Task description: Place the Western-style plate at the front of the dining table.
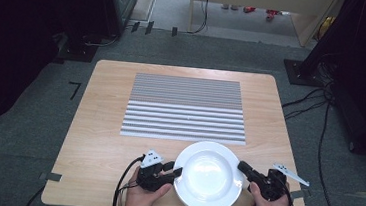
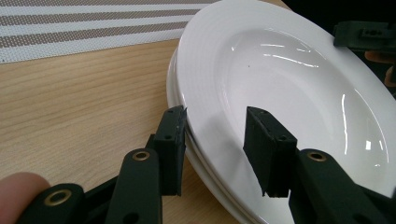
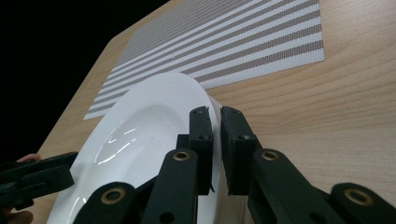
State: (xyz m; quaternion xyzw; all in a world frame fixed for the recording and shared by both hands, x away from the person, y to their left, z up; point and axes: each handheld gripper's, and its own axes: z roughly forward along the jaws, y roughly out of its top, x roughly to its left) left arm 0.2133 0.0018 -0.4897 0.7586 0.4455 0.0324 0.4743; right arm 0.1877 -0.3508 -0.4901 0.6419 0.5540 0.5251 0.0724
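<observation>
Here the wooden bench point(image 1: 102, 141) carries a striped placemat point(image 1: 185, 108) at its middle and, at the near edge just short of the mat, a stack of white deep plates point(image 1: 208, 177); the top plate's well is empty and glossy. The right gripper point(image 3: 215, 122) is pinched tight on the top plate's rim at its right side. The left gripper point(image 2: 215, 122) straddles the opposite rim with its jaws apart, pads not pressing. Judging from this, lifting now would hang the plate from one thin pinch; it could tilt, slip, or drag the plate beneath toward the bench edge.
</observation>
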